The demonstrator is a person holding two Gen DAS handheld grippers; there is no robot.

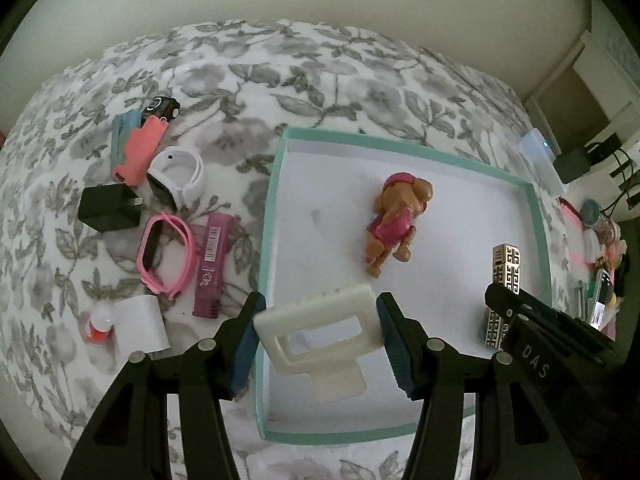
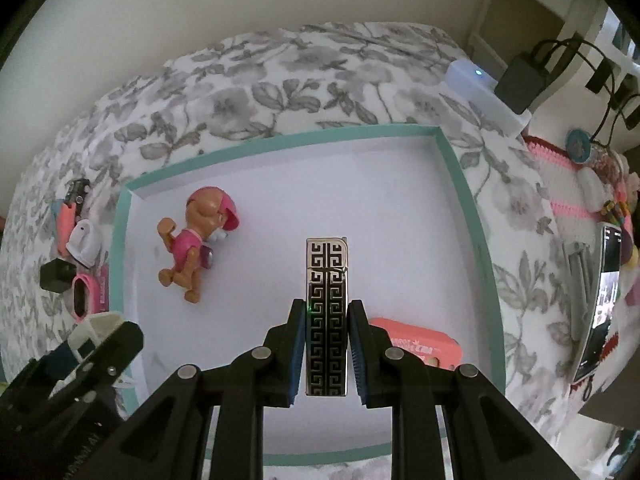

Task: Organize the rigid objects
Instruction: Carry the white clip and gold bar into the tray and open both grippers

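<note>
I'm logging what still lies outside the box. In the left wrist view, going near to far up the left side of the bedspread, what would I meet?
White block → pink watch → black charger → white watch → black toy car.

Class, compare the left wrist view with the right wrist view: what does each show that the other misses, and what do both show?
Left only: white block, red bottle.
Right only: coral box in the tray, under the right gripper.
Both: teal tray, toy dog, patterned lighter, cream part in the left gripper.
</note>
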